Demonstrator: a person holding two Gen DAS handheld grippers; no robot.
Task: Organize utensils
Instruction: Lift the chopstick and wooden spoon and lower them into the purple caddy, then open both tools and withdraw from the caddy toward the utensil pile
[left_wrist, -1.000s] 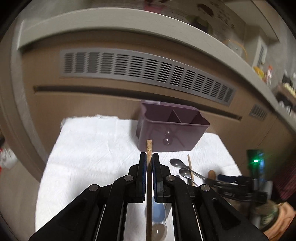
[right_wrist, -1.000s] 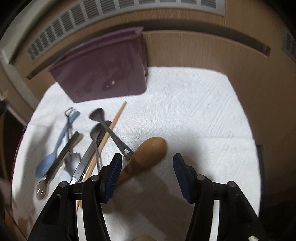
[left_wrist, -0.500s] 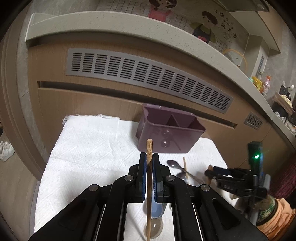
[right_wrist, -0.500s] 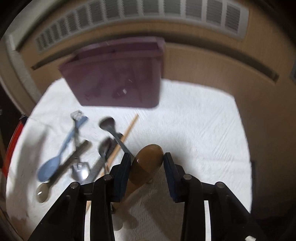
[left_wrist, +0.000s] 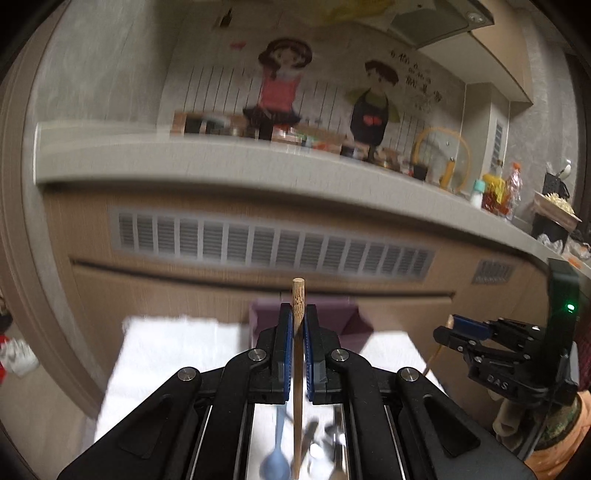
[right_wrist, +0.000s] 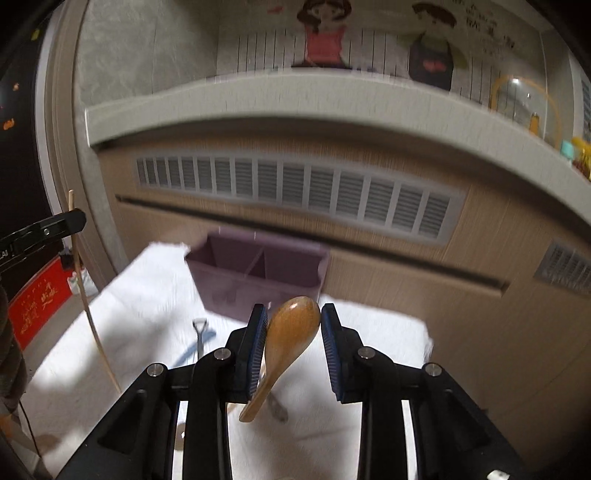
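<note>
My left gripper is shut on a wooden chopstick that stands upright, its top poking above the pads. Behind it sits the purple divided utensil box. My right gripper holds the bowl of a wooden spoon, lifted off the towel with the handle hanging down; its jaws are still closing. The box lies just ahead and below. The right wrist view catches the left gripper with the chopstick at the far left. The right gripper shows in the left wrist view.
A white towel covers the surface. A blue spoon and metal utensils lie on it below my left gripper. A cabinet front with a vent grille and a countertop edge rise behind the box.
Both grippers have risen and tipped upward, so the counter and wall now fill the views. The right jaws closed on the wooden spoon and lifted it off the towel.
</note>
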